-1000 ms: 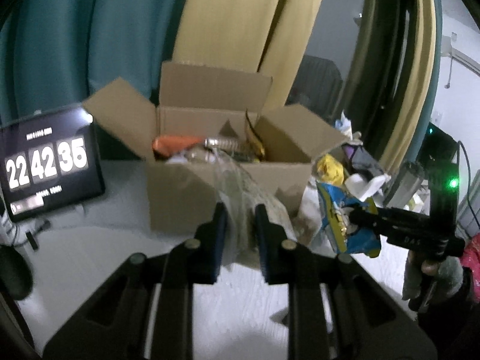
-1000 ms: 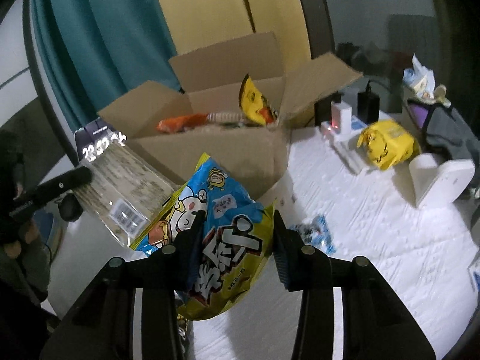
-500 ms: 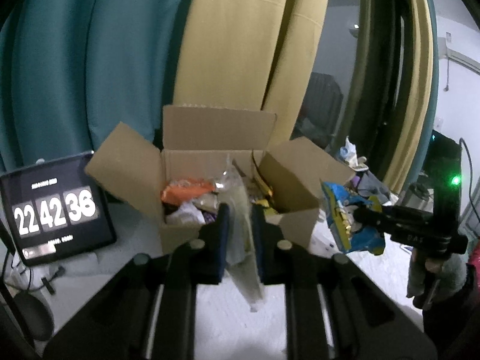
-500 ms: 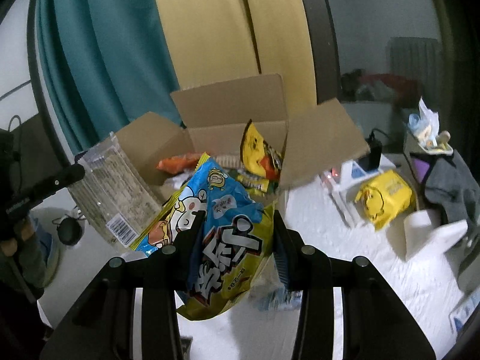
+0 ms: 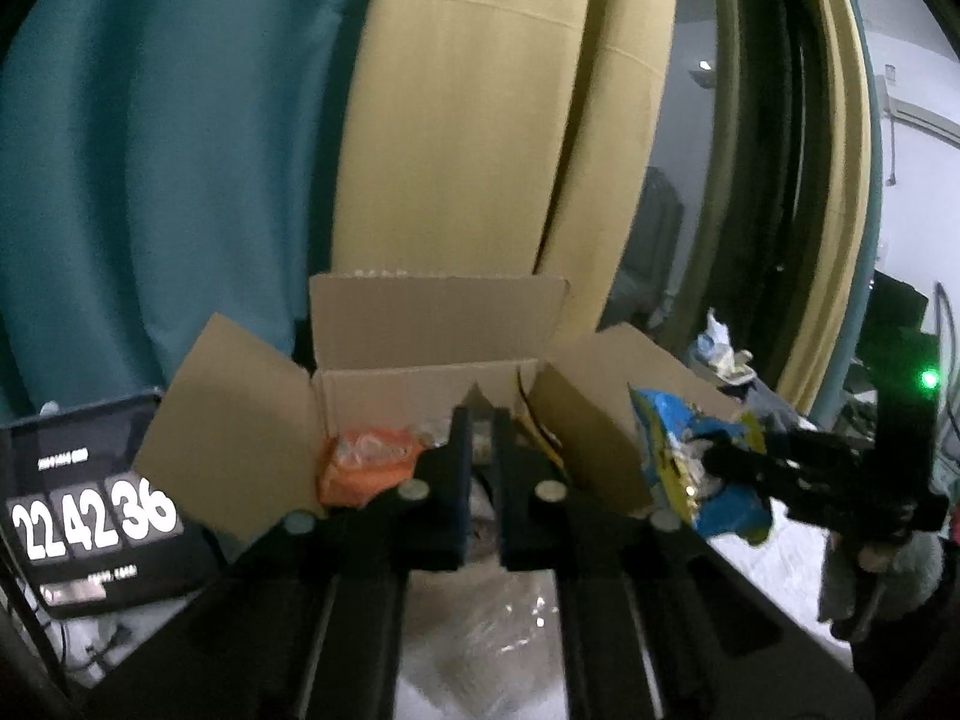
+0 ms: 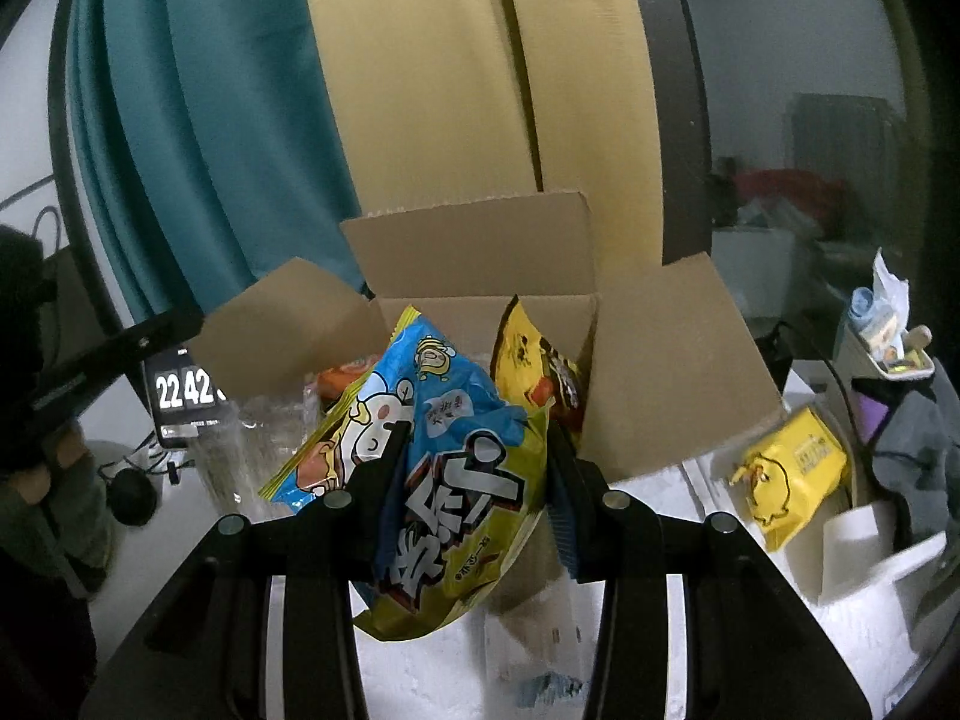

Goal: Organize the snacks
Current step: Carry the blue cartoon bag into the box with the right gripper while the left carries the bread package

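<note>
the right gripper (image 6: 474,480) is clamped on a blue and yellow snack bag (image 6: 438,450), its 2 fingers pressing the bag's sides; the bag sticks up and forward past the fingertips and hangs below them, just in front of the open cardboard box (image 6: 474,252). in the left view the same bag (image 5: 690,456) hangs right of the box's right flap.

the left gripper (image 5: 478,468) is narrow, pinching a clear plastic packet (image 5: 498,618) that shows between and below its fingers, at the box's (image 5: 432,324) front edge. from the right view the clear packet (image 6: 264,426) sits left of the blue bag.

inside the box lie an orange packet (image 5: 366,462) and a yellow packet (image 6: 528,360) standing against the right wall. a clock screen (image 5: 90,516) reads 22 42 36, left of the box. a yellow pouch (image 6: 786,474) lies on the white surface (image 6: 660,618) to the right.
</note>
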